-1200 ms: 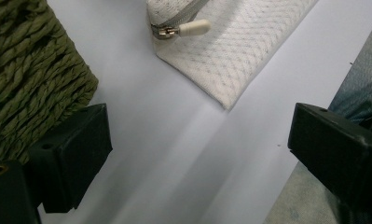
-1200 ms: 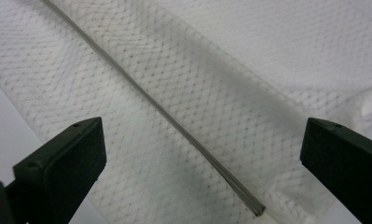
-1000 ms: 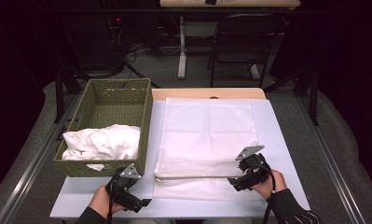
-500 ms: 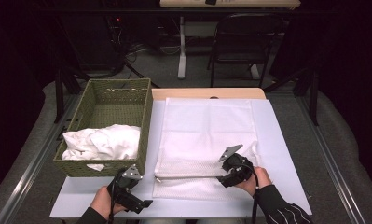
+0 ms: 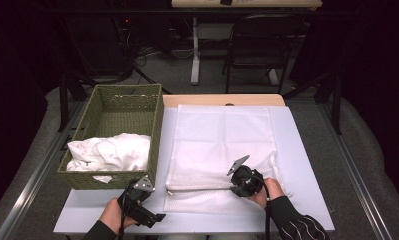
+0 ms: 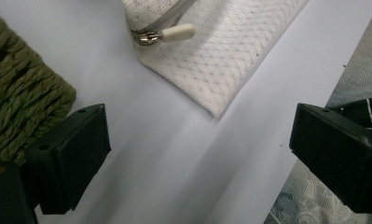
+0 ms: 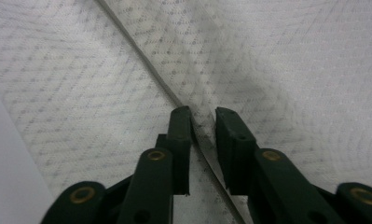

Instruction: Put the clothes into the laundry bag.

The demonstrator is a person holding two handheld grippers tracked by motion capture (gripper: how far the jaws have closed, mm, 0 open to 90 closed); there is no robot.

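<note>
A white mesh bag (image 5: 222, 145) lies flat on the table, its zipper (image 5: 197, 190) running along the near edge. My right gripper (image 5: 238, 184) rests on that zipper line. In the right gripper view its jaws have just been closing, and the right gripper (image 7: 203, 116) now pinches a ridge of mesh (image 7: 291, 70) beside the zipper tape (image 7: 141, 51). My left gripper (image 5: 149, 206) sits by the bag's near left corner. The left gripper (image 6: 200, 140) stands wide open over bare table, short of the bag corner (image 6: 221, 60) and its cream zipper pull (image 6: 176, 33).
A green woven basket (image 5: 102, 100) stands left of the bag with crumpled white cloth (image 5: 112, 152) in its near end; its corner (image 6: 16, 93) is close to my left jaw. A black chair (image 5: 262, 45) stands beyond the table. The table's near edge (image 5: 187, 231) is close behind both hands.
My right gripper has slid left along the bag's near edge and sunk slightly, and its jaws have closed onto the mesh. The left gripper has stayed in place.
</note>
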